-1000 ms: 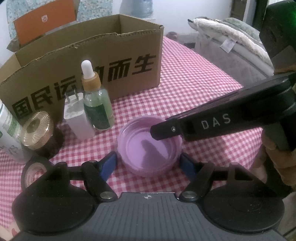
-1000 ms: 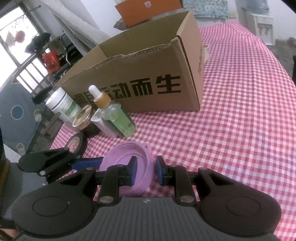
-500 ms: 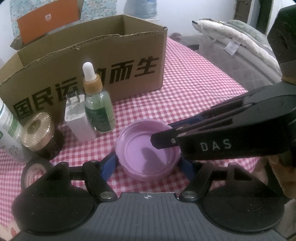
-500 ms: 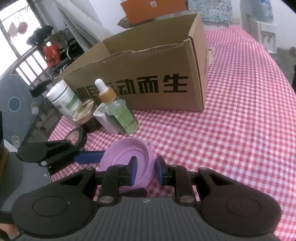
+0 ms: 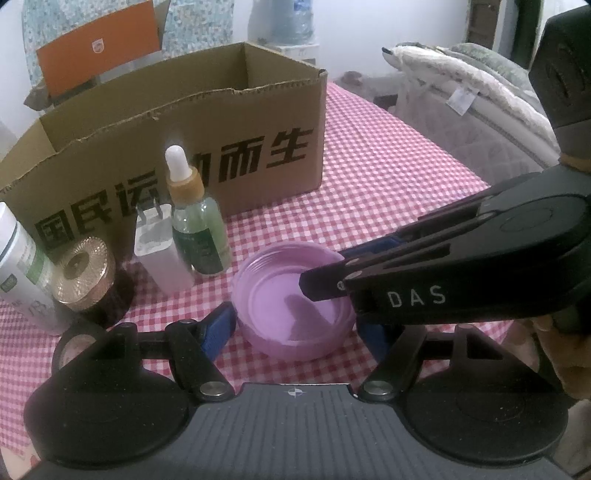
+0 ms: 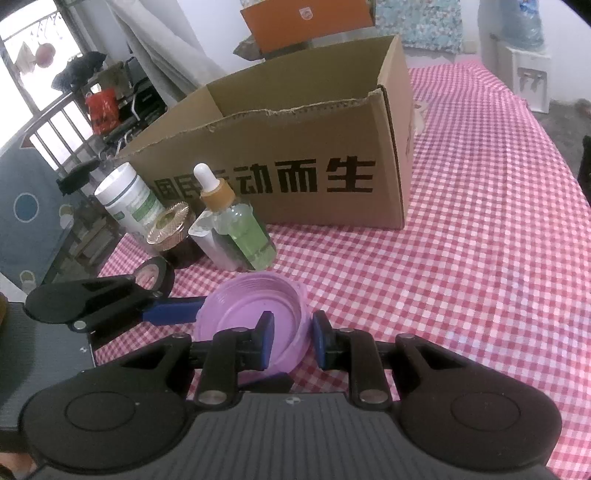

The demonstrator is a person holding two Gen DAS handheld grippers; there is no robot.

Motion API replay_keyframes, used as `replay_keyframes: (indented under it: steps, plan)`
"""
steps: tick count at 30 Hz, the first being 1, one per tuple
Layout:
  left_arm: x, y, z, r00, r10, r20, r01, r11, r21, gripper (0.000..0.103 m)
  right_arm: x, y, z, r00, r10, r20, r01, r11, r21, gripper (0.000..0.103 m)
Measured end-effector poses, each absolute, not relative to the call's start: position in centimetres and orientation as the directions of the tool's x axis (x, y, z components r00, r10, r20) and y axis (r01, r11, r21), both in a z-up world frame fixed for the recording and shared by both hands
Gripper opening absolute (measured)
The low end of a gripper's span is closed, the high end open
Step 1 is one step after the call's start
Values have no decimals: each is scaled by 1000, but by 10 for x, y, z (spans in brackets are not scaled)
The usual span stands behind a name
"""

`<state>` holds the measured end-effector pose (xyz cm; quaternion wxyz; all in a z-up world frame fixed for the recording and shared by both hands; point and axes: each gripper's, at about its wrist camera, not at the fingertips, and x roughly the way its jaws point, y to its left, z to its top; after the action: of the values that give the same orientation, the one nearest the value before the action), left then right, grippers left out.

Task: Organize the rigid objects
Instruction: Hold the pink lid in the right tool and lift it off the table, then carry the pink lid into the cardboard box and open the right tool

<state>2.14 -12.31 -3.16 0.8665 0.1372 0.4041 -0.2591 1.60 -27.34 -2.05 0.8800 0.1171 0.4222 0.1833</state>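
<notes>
Purple lid (image 5: 291, 299) sits pinched at its rim by the right gripper (image 6: 293, 339) (angled downward), left gripper (image 5: 295, 328) fingers wide around it.

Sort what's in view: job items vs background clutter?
Job:
- purple lid, pinched at its rim by right claw
- dropper bottle
- white charger
- gold-capped jar
- white bottle
- tape roll
- cardboard box

Lying about:
- orange box
- folded bedding
- water dispenser
</notes>
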Motion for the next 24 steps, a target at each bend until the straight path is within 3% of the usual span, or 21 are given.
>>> replay_keyframes:
  steps: [24]
  plan:
    - [4, -123, -6, 604, -349, -717, 556, 828, 66, 72, -1, -274, 8, 620, 412, -668, -229, 909, 349, 24]
